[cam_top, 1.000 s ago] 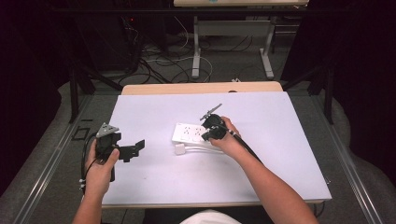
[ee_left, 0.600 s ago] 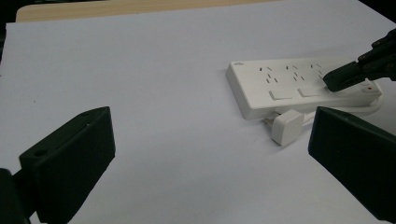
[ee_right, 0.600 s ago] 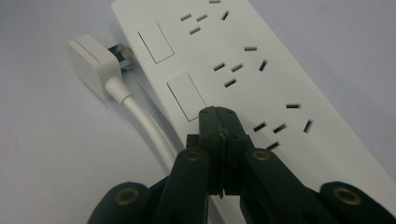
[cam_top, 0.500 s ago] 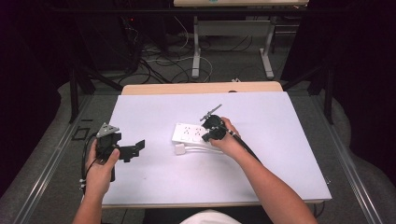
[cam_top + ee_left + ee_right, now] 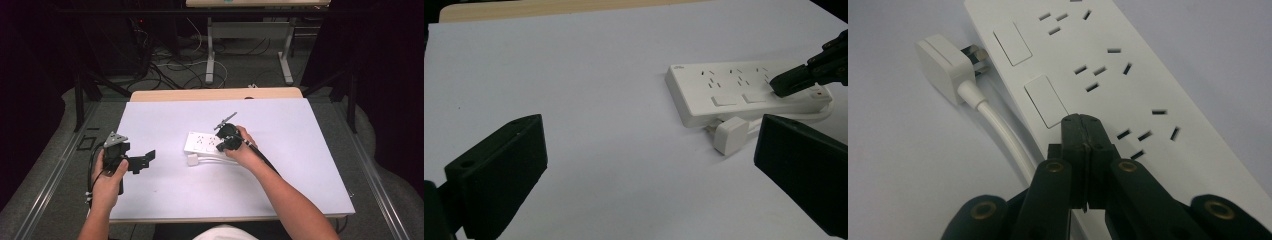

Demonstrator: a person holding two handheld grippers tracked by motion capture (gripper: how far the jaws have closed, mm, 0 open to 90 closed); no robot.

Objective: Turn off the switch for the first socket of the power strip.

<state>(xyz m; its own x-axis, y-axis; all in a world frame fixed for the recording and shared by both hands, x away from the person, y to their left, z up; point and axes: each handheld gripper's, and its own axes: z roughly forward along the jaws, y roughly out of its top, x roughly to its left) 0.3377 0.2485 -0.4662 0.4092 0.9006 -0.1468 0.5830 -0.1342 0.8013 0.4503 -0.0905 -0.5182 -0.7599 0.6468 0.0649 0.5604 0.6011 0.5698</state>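
Power strip (image 5: 1128, 75), white with rocker switches, lies under closed, empty right claw (image 5: 1082, 125).

The surface (image 5: 165, 195) lies bare along its left, near and far edges. Toward its middle, the power strip (image 5: 201, 142), its plug (image 5: 193, 160) and cord (image 5: 215, 159) block passage.

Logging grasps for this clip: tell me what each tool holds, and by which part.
Nothing is held. The right tool is shut with nothing between its jaws, its tip on the power strip by a switch. The left tool is open, off the strip.
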